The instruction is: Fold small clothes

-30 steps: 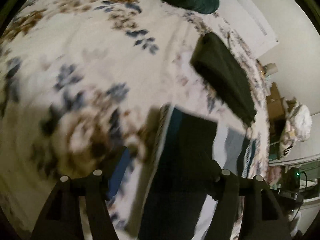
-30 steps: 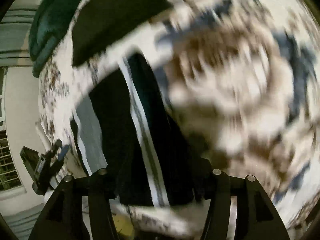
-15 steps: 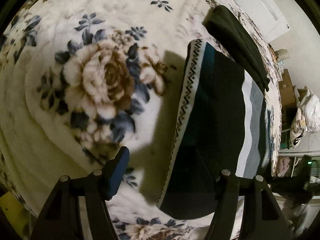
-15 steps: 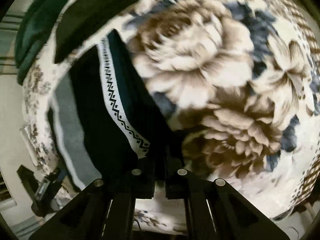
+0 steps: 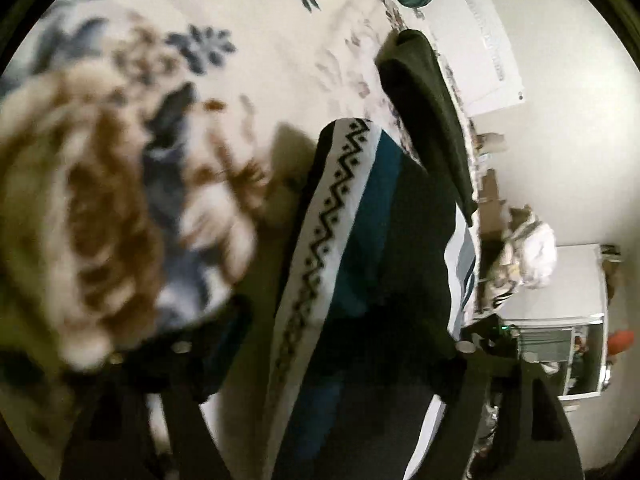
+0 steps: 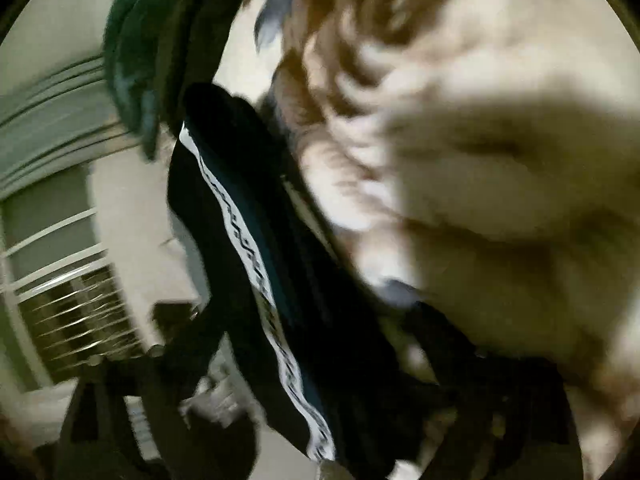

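Both jaws had just been opening. The left gripper (image 5: 320, 364) and right gripper (image 6: 320, 364) stood wide apart, straddling the dark folded garment with a white zigzag band (image 5: 360, 264) without pressing it. It lay on the cream floral bed blanket (image 5: 260, 40), a folded black cloth (image 5: 428, 112) at one o'clock.

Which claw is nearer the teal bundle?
Right, probably. Both claws, jaws just opening, straddle the patterned garment. From the right claw the teal bundle looms large, upper left; from the left claw it sits small, at the blanket's far edge.
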`<state>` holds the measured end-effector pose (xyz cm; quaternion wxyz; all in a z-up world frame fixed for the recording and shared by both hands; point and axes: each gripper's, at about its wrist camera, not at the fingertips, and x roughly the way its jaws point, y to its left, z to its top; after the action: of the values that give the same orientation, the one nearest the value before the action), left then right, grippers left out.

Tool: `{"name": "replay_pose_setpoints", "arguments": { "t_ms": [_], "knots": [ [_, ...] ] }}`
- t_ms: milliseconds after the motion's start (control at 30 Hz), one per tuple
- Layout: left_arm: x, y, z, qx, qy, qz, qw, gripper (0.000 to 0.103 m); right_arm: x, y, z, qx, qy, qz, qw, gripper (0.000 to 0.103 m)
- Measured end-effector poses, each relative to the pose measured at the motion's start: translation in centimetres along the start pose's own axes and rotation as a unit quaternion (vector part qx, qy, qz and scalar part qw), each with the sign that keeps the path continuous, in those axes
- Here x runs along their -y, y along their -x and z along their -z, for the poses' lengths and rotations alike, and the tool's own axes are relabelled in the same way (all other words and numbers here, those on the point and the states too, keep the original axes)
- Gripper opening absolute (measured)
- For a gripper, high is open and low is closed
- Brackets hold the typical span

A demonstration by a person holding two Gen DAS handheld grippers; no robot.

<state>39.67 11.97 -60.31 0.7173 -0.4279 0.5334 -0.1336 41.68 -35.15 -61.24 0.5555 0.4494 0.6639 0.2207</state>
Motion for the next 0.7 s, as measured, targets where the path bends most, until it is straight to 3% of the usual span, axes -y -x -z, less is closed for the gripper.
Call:
{"name": "replay_pose_setpoints", "arguments": {
  "t_ms": [133,300,333,367,400,500,700],
  "knots": [
    [1.0,-1.4,-0.7,-0.002,-0.006,0.014,0.9999,0.089,-1.9,-2.4,-0.9,-0.057,0.036,-0.034,0.997,0.103],
    [3.1,-2.8,-0.6,-0.016,-0.032,0.026,0.9990,0.089,-3.5,-5.7,-0.8,-0.090,0.061,0.010,0.994,0.103],
    [4.0,-2.8,-0.5,-0.014,-0.046,0.029,0.9984,0.083,-3.8,-6.0,-1.0,-0.087,0.061,0.014,0.994,0.095],
    [4.6,-2.5,-0.3,-0.010,-0.054,0.032,0.9980,0.070,-4.0,-6.1,-0.9,-0.082,0.062,0.016,0.995,0.080],
    [5.4,-2.3,-0.2,-0.008,-0.065,0.017,0.9977,0.038,-4.3,-6.2,-0.8,-0.070,0.067,0.028,0.995,0.041],
    [7.6,-1.4,-0.5,-0.001,-0.087,-0.006,0.9962,0.032,-5.1,-5.4,-0.1,-0.044,0.066,0.036,0.996,0.030],
    [13.3,0.7,-3.7,-0.002,-0.120,0.001,0.9928,0.031,-9.6,-0.8,0.8,0.010,0.079,0.036,0.996,0.026]
  ]
}}
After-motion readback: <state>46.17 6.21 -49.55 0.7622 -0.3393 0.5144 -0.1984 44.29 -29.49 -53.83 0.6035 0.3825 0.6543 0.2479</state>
